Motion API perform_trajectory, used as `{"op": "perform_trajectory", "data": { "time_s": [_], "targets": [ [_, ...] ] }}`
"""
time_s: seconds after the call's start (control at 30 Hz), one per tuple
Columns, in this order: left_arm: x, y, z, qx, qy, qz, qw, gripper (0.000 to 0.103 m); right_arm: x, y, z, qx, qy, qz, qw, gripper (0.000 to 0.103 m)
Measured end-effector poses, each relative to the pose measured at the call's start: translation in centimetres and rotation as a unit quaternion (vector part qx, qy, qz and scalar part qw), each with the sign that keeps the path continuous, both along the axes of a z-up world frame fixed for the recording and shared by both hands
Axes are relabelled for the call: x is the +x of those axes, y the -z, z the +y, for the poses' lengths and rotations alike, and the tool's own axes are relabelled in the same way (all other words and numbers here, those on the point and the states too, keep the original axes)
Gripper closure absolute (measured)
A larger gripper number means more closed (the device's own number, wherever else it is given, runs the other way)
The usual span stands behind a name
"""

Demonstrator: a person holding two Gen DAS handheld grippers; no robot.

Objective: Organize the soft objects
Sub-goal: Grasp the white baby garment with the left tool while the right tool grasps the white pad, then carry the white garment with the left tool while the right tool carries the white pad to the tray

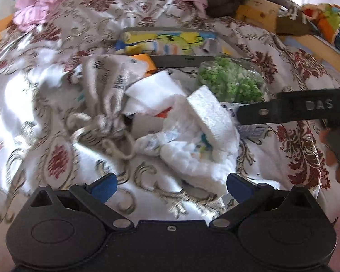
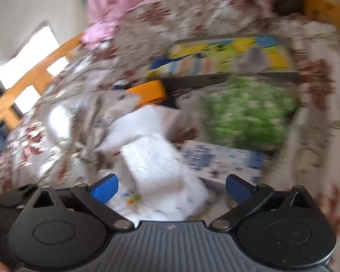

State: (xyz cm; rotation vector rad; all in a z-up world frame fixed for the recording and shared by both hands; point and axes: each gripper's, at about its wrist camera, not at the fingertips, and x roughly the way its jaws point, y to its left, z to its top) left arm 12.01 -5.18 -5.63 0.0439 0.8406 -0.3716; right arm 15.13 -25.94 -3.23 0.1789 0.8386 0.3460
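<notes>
Sorting looks barely begun: the crumpled white nappy (image 1: 192, 149) with a white foam block (image 1: 212, 113) on it lies on the floral bedspread (image 1: 56, 158), just ahead of both grippers. The left gripper (image 1: 171, 187) and right gripper (image 2: 171, 188) have jaws apart, empty. Next comes a pinch on one piece. A drawstring pouch (image 1: 104, 95) crowds the left, a green-filled bag (image 1: 231, 79) the far right.
</notes>
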Motion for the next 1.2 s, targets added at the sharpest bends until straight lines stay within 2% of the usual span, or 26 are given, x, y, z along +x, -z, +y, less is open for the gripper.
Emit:
{"op": "perform_trajectory", "data": {
  "time_s": [0.3, 0.53, 0.7, 0.73, 0.8, 0.87, 0.93, 1.0, 1.07, 1.2],
  "targets": [
    [1.9, 1.9, -3.6, 0.018, 0.060, -0.004, 0.9981, 0.001, 2.3, 0.4, 1.7, -0.018, -0.048, -0.045, 0.998, 0.001],
    [2.6, 2.7, -4.5, 0.016, 0.070, -0.007, 0.9974, 0.009, 2.8, 1.2, 3.0, -0.050, -0.068, -0.053, 0.995, 0.017],
    [2.9, 2.7, -3.9, -0.004, 0.055, 0.001, 0.9985, 0.025, 2.8, 1.6, 3.4, -0.062, -0.081, -0.049, 0.994, 0.034],
    [3.0, 2.7, -3.7, -0.010, 0.053, 0.004, 0.9985, 0.027, 2.8, 1.6, 3.3, -0.060, -0.079, -0.049, 0.994, 0.035],
    [3.1, 2.7, -3.5, -0.020, 0.048, 0.008, 0.9986, 0.040, 2.7, 1.4, 3.0, -0.054, -0.073, -0.052, 0.995, 0.038],
    [3.1, 2.6, -3.3, -0.030, 0.051, 0.011, 0.9982, 0.052, 2.6, 1.1, 2.5, -0.047, -0.063, -0.052, 0.996, 0.046],
    [3.1, 2.5, -3.1, -0.037, 0.049, 0.014, 0.9980, 0.061, 2.5, 0.7, 1.8, -0.042, -0.047, -0.053, 0.997, 0.047],
    [3.0, 2.3, -2.9, -0.041, 0.048, 0.011, 0.9979, 0.075, 2.2, 0.3, 1.1, -0.036, -0.034, -0.058, 0.997, 0.047],
    [2.8, 1.9, -2.4, -0.052, 0.038, 0.011, 0.9979, 0.081, 2.0, 0.1, 0.6, -0.038, -0.021, -0.060, 0.997, 0.047],
    [2.2, 1.2, -1.2, -0.060, 0.007, 0.009, 0.9981, 0.086, 1.6, -0.1, -0.2, -0.049, 0.008, -0.052, 0.997, 0.047]
  ]
}}
